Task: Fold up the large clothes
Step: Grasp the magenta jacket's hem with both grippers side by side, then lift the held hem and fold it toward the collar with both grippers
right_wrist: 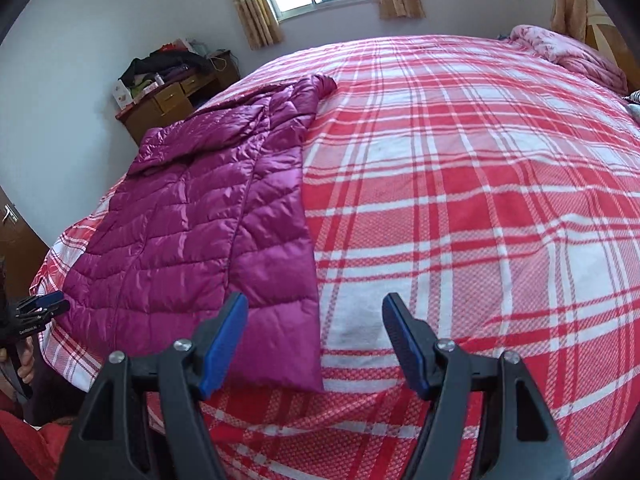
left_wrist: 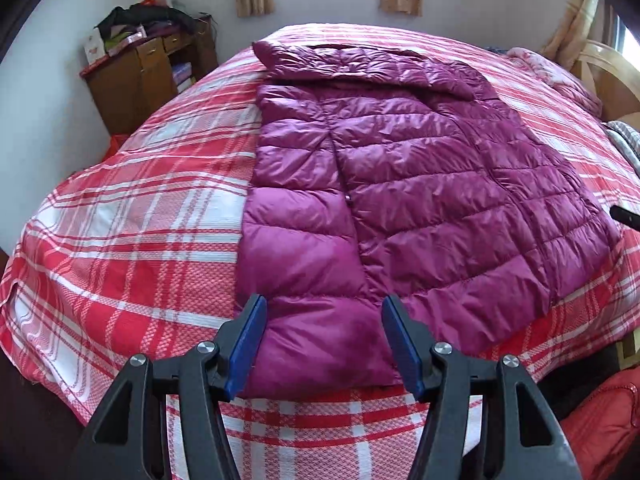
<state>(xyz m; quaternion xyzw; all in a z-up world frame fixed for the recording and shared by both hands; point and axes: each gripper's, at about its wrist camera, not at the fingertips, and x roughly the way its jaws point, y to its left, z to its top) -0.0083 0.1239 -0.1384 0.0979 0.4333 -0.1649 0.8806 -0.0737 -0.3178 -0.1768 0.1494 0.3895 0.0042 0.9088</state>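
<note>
Magenta quilted puffer jacket (left_wrist: 400,184) lies flat, sleeves folded in, on red-and-white plaid bed (left_wrist: 132,216); left tool (left_wrist: 324,344) and right tool (right_wrist: 316,344) both gape apart, empty.

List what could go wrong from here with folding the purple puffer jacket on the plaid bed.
1. The purple jacket is glossy and puffy; the open left claw, framing its near hem, may pinch only the shell, which could slip out mid-fold.
2. The open right claw has one finger over the jacket's hem corner and the other over bare plaid bedspread; closing there could grab the spread too.
3. The hem lies near the bed's edge, so a tug might slide it off.
</note>
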